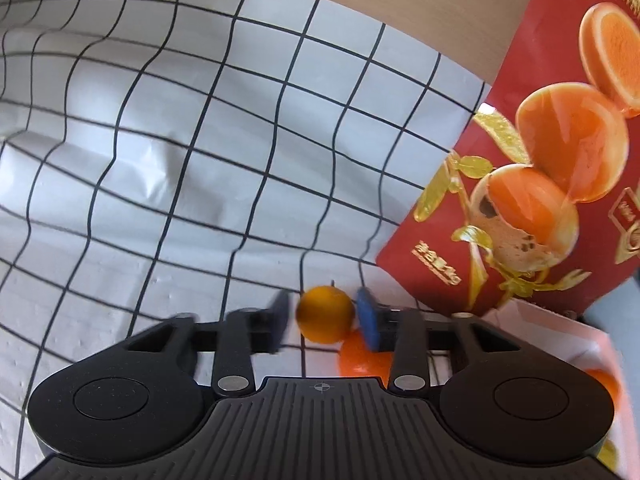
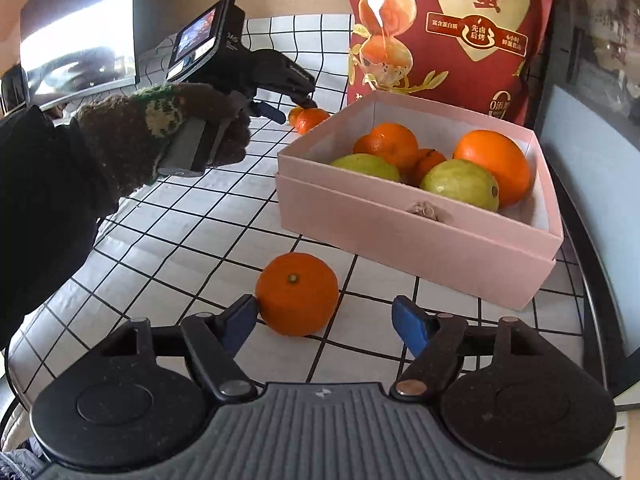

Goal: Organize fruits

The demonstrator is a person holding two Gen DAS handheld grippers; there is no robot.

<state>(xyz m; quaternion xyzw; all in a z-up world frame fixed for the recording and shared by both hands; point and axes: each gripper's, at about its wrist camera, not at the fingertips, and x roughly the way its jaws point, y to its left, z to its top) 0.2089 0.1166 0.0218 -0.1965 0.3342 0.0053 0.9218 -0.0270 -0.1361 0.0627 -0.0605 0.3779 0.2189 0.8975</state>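
Right wrist | hand-held gripper point(image 2: 325, 322) open (pads apart) | mandarin point(image 2: 297, 294) btwn, touching left pad

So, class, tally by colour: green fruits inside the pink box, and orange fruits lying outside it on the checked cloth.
Green fruits in the pink box: 2
Orange fruits on the checked cloth: 3
Total: 5

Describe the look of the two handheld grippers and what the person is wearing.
Both grippers are black, with ribbed grey-black bodies, round side housings and blue finger pads. The left gripper carries a black camera with a lit screen on top. The left hand wears a brown knitted glove with a green patterned band; the sleeve is black.
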